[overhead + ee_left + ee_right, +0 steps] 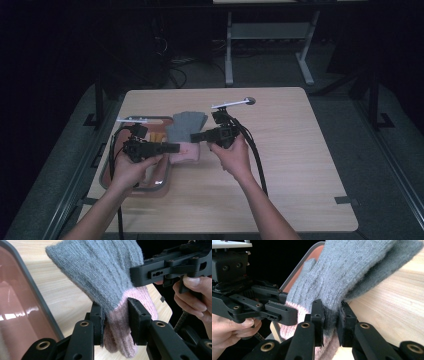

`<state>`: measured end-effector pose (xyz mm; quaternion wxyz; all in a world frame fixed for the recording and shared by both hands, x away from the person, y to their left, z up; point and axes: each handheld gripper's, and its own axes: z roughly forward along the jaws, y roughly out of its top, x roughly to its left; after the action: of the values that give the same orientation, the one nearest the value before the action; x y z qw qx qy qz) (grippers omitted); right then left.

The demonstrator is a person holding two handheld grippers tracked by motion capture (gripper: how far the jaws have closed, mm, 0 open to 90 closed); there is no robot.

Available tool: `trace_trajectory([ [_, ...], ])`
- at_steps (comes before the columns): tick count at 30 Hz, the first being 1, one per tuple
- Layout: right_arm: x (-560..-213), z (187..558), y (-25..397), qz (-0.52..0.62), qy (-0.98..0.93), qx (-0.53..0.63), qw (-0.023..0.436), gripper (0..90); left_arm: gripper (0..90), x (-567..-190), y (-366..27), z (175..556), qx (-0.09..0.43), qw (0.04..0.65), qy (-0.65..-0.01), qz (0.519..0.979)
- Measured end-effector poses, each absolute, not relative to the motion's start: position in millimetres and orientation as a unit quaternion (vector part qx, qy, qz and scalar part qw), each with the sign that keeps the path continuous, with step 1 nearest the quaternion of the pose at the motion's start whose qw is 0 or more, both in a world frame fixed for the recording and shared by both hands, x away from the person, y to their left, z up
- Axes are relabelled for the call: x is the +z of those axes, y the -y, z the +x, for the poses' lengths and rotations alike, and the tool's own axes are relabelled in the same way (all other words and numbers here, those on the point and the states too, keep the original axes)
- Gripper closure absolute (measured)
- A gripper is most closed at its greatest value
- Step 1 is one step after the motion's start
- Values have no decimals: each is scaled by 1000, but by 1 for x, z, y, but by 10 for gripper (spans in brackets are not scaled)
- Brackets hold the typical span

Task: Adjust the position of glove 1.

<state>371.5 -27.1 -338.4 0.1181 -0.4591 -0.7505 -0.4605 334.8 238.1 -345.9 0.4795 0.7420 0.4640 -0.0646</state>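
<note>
One knitted glove [186, 131], fuzzy grey wool with a pink cuff, lies stretched between two grippers just above the pale wooden tabletop [290, 165], beside one rounded, grey-rimmed tray [162, 183]. The left gripper [115, 315] has its fingers clamped on the pink cuff; the right gripper [331, 315] pinches the grey knit.

In the high view, the glove [186, 131] is partly covered by the left hand-held gripper [172, 147] and the right hand-held gripper [196, 136], so its pink cuff is barely made out. The tray [107, 172] beside the glove is largely hidden under the left hand [131, 170]. The glove's fingertips are cut off at the top edge of the left gripper view.
</note>
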Motion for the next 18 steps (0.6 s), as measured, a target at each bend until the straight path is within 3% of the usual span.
trace_trajectory([
  [18, -339, 377, -4, -442, 761, -458, 128, 774, 679, -346, -269, 330, -57, 477, -483, 732],
])
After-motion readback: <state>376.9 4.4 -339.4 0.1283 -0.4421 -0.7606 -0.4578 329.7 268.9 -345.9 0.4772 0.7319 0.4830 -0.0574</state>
